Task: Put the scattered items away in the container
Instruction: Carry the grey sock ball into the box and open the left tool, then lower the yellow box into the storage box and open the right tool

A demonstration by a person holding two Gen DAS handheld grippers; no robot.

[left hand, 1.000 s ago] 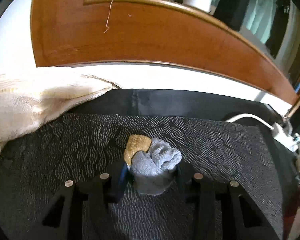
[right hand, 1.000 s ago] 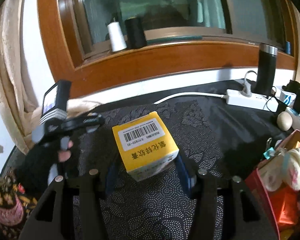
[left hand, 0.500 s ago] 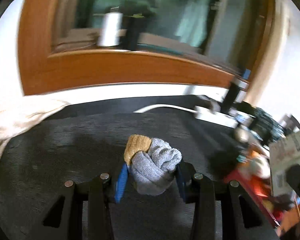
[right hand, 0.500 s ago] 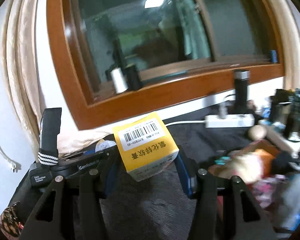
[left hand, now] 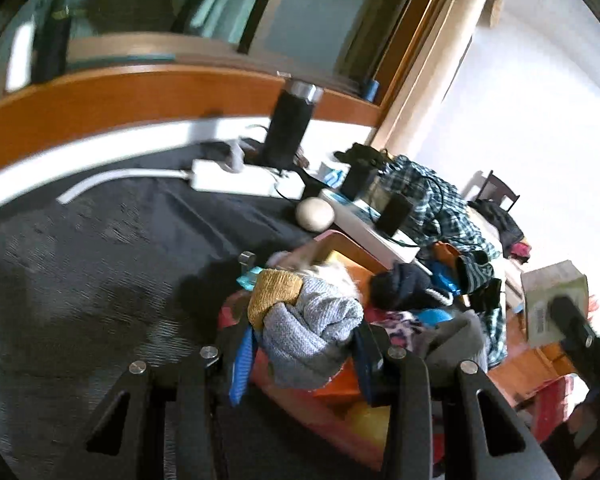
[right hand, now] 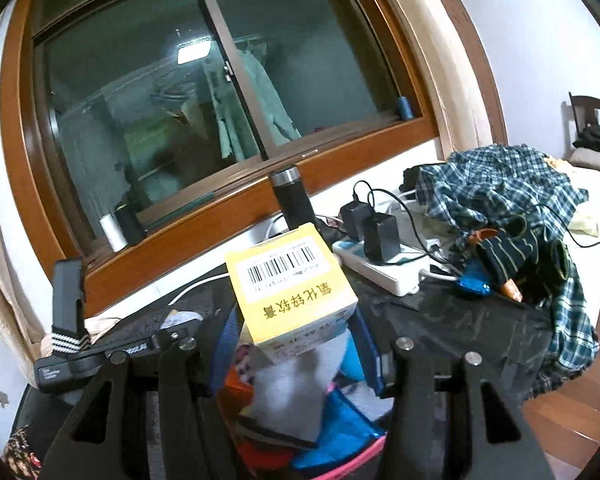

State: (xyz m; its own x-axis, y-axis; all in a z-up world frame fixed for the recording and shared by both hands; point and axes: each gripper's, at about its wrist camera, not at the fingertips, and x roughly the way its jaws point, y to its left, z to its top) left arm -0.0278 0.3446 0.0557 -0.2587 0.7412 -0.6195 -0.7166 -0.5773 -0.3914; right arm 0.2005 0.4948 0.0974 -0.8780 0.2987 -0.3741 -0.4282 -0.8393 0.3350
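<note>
Grey knit with a mustard cuff, the rolled sock [left hand: 308, 328] sits clenched between the blue pads of the left tool [left hand: 304, 344], hanging over the near edge of the container [left hand: 340, 246], an orange-walled box already heaped with clothes and packets. The right tool [right hand: 292, 332] grips a yellow carton [right hand: 290, 288] with a barcode label on top, its pads pressing both sides; directly below the carton the container's jumbled contents show, so this load is over the opening too.

Both items look ready to be let go, and the risks come from how full the box is. The sock is above the near rim rather than the middle, so a release here could send it rolling off the pile and back onto the dark patterned table [left hand: 100, 260]. Going further in before letting go would be safer. The carton is stiff and sits tilted in the grip; dropped onto soft, uneven fabric it may tip and slide out over the wall. In the left view the right tool [left hand: 576, 332] shows at the far side of the container, so the two tools are working close together above the same opening and could knock each other. The white power strip [right hand: 384, 268] with its plugged chargers lies just behind the container, where a swinging tool could snag a cable.
</note>
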